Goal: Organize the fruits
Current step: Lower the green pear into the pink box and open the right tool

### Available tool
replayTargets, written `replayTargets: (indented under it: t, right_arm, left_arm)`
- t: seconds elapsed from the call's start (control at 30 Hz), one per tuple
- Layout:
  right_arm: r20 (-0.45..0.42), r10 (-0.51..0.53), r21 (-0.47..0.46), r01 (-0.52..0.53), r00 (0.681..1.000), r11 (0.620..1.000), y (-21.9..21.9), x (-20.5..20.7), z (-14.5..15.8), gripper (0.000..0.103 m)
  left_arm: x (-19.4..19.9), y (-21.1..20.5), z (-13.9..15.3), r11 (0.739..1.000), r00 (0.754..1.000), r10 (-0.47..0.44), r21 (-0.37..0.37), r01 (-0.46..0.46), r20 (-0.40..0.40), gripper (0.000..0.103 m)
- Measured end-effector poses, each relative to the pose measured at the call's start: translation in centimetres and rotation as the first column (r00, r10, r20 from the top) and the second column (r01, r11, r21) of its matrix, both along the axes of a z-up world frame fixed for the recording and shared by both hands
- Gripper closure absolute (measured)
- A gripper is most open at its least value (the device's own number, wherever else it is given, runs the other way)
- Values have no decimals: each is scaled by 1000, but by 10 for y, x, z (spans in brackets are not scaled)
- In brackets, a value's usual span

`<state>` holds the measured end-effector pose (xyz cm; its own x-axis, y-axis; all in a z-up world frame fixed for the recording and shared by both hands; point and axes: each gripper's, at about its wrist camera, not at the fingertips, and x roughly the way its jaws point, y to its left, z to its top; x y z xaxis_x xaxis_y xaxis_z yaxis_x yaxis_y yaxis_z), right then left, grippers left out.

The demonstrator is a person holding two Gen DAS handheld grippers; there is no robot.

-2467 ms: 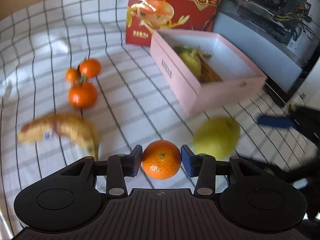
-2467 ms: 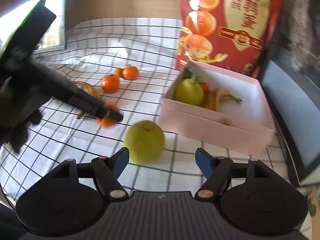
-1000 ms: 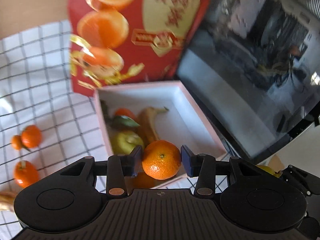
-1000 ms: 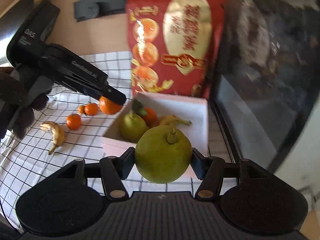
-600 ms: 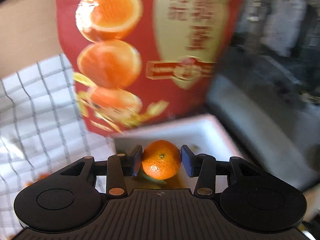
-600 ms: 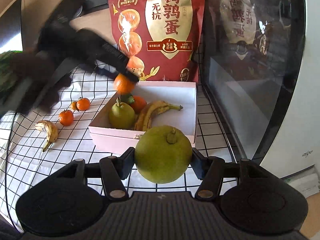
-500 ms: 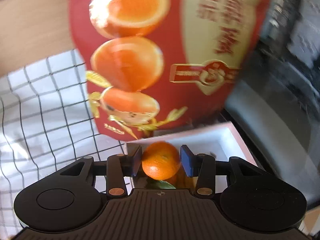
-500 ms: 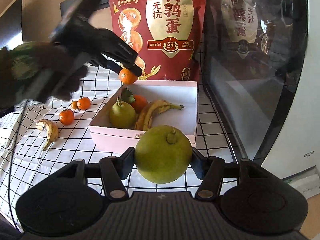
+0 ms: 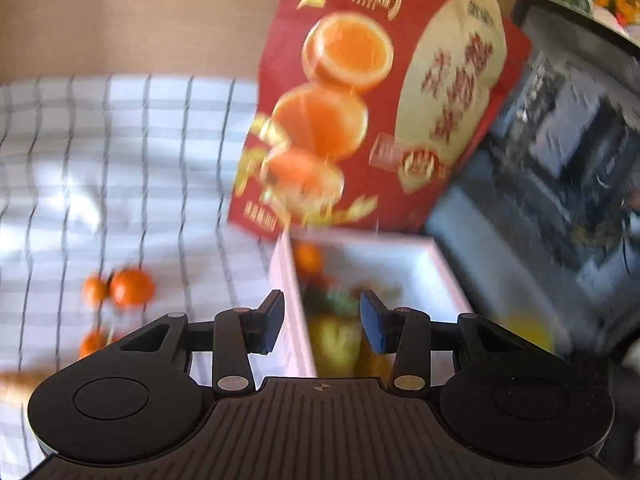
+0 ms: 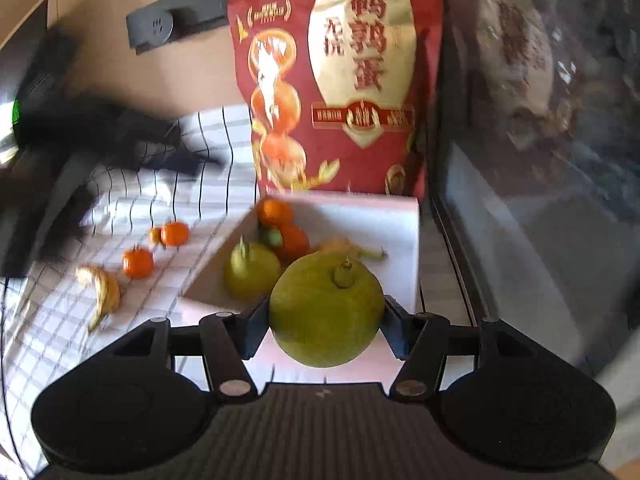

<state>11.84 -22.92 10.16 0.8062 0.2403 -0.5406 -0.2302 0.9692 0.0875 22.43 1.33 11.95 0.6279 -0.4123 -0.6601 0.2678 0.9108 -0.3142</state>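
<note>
Above pink box (image 10: pixel 400 216), right gripper (image 10: pixel 326 322) clamping round green pear (image 10: pixel 324 312), checked cloth (image 10: pixel 120 300)

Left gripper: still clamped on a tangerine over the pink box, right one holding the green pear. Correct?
Not quite. The left wrist view shows the left gripper empty, fingers apart, nothing between them, above the pink box. The right gripper does hold the green pear.

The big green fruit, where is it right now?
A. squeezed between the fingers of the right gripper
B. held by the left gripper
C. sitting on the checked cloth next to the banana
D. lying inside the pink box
A: in the right wrist view the big green fruit sits clamped in the right gripper, in front of the pink box, while the left gripper has nothing between its fingers.
</note>
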Motion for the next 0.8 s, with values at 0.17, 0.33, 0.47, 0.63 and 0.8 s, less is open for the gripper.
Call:
replayTargets:
  t: [0.17,0.33,0.47,0.63,0.8]
  right_arm:
    - [-49,-5,123,11,999,992,0,83,4,44]
    - [-107,-12,139,27,994,990,16,154,-15,44]
    - [-170,-18,131,40,985,991,25,185,-36,44]
    - [-235,-12,180,56,972,982,24,196,-49,44]
    - [-264,-10,161,54,965,986,20,196,-49,42]
  left_arm:
    - [-56,21,-27,999,997,10,52,-6,-74,57]
    - [-93,56,-41,995,990,85,66,-78,-114,57]
    - [-106,85,-45,984,976,174,61,-168,-130,57]
    - [-116,112,-50,969,957,248,43,-244,-151,57]
    - [-116,116,-55,968,953,252,26,-251,-167,57]
